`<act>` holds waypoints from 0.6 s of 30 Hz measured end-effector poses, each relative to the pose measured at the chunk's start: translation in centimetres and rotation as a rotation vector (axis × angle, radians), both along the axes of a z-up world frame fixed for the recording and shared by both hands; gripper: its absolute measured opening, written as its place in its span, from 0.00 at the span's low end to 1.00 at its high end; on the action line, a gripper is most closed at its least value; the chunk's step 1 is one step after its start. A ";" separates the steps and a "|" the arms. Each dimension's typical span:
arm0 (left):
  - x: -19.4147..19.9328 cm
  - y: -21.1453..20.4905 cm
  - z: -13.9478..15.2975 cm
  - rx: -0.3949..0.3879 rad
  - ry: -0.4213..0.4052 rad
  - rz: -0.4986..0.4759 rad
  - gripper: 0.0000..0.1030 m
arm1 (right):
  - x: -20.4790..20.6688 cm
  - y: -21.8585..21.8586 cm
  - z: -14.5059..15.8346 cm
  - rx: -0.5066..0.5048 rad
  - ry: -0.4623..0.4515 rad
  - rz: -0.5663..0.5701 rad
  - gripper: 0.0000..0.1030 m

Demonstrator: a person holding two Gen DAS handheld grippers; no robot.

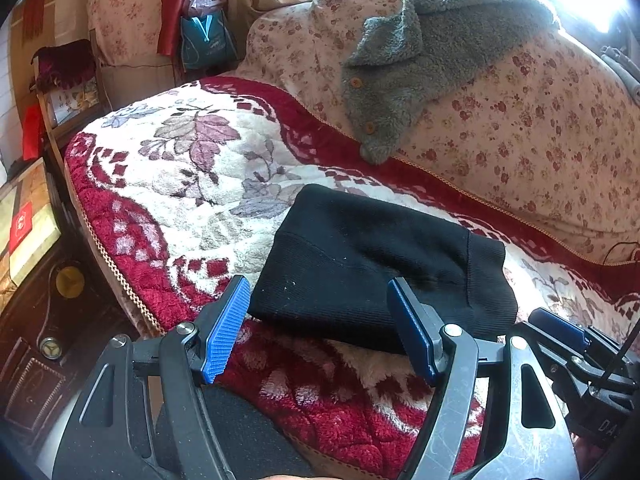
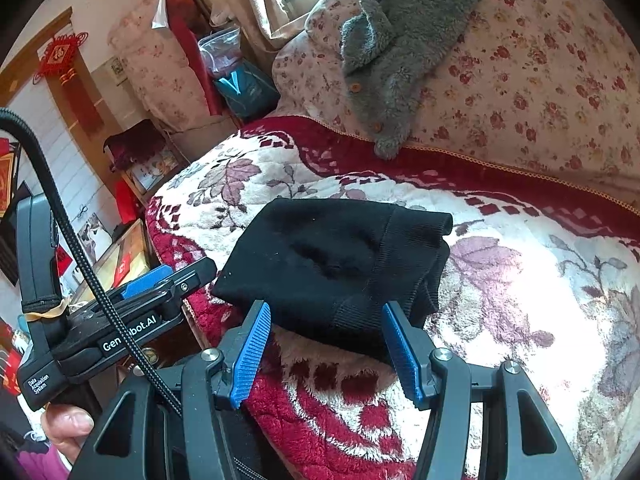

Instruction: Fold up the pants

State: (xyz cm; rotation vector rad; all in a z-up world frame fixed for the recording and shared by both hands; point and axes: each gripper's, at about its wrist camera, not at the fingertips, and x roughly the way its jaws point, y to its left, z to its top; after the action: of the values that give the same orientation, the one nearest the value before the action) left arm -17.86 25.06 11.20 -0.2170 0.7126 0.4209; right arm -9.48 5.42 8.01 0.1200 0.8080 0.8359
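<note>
The black ribbed-knit pants (image 1: 372,264), folded into a compact rectangular bundle, were seen lying near the front edge of a bed covered by a plush red-and-cream blanket with a leaf pattern (image 1: 168,184). The ribbed cuffs of the bundle were turned toward the right side. The left tool (image 1: 320,328), fitted with blue ridged pads (image 1: 226,328), was held just in front of the near edge of the bundle with its fingers spread apart and nothing between them. The right tool (image 2: 326,344), of the same construction, was likewise held with its fingers apart above the bundle's near edge, no cloth being gripped; whether its pads touched the fabric could not be told. In the right wrist view the left tool was shown at the left, beside the bundle's left corner. Behind the blanket, a grey fleece garment with wooden buttons (image 1: 420,60) was draped over a cream floral-print cushion roll (image 1: 520,128). A teal bag (image 1: 202,42) was seen at the head of the bed.
</note>
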 end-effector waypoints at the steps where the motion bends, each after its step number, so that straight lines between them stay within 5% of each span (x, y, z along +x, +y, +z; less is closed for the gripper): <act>1: -0.1 0.1 0.0 -0.002 0.000 0.001 0.70 | 0.0 0.1 0.0 -0.002 -0.001 0.003 0.54; 18: 0.3 0.7 -0.4 -0.011 0.013 -0.002 0.70 | 0.2 0.6 -0.3 -0.009 0.010 0.010 0.54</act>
State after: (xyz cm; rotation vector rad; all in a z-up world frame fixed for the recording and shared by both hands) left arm -17.54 25.80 10.78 -0.2235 0.7281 0.4169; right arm -9.25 5.97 7.69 0.1123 0.8221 0.8413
